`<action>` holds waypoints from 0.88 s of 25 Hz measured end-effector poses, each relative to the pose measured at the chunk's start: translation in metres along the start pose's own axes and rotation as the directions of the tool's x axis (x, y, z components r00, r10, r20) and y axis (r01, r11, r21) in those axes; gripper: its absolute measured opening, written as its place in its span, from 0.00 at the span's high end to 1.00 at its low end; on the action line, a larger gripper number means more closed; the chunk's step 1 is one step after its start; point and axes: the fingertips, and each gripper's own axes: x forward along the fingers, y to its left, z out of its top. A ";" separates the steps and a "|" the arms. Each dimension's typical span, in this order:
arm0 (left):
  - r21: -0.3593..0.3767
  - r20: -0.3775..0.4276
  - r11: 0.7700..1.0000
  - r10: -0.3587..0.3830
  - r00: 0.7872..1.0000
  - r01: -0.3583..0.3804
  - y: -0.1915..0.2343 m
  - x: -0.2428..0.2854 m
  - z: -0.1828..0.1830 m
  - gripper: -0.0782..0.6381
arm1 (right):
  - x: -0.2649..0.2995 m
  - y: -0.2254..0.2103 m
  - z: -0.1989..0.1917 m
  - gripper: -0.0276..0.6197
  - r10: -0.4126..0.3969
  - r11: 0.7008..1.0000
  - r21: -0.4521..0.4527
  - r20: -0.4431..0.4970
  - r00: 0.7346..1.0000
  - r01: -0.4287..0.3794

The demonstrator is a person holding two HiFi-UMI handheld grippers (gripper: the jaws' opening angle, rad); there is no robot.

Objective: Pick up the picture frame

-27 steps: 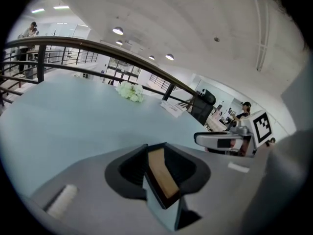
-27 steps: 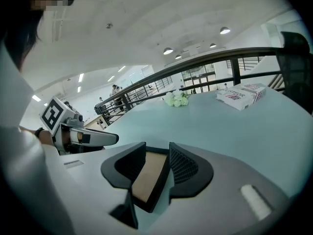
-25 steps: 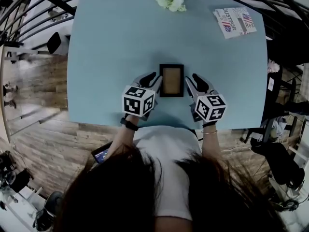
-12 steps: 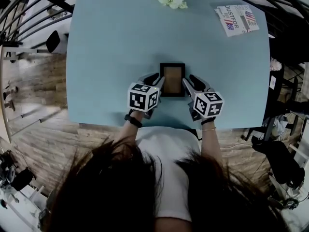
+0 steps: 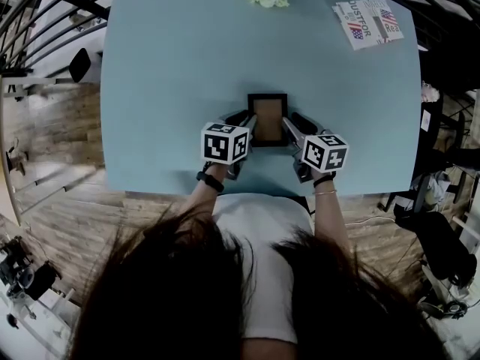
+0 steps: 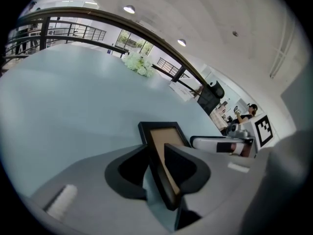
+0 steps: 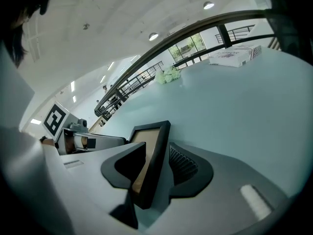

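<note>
**Both rims gripped, little margin**

Your left gripper (image 6: 155, 154) is clamped on the left rim of the small black rectangular picture frame (image 5: 268, 118) with its tan panel. The frame lies at the near edge of the pale blue table (image 5: 172, 66). Your right gripper (image 7: 155, 155) pinches the right rim. Lift unevenly and the narrow rims could twist out

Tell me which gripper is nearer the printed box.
Right. The right gripper holds the right edge of the picture frame, on the side of the printed box; the left gripper holds its left edge, farther off.
</note>
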 end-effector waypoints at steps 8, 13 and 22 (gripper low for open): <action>-0.005 -0.042 1.000 0.011 0.999 -0.011 0.002 0.007 -0.009 0.72 | 0.006 -0.002 -0.004 0.77 0.050 0.998 0.050 -0.067 0.997 -0.047; 0.012 -0.049 0.998 0.058 0.997 -0.057 0.006 0.008 -0.009 0.72 | 0.011 -0.006 -0.010 0.77 0.086 0.994 0.080 -0.160 0.983 -0.074; -0.030 -0.042 0.998 0.051 0.998 -0.052 0.010 0.008 -0.007 0.71 | 0.012 -0.009 -0.009 0.77 0.141 0.981 0.155 -0.184 0.973 -0.113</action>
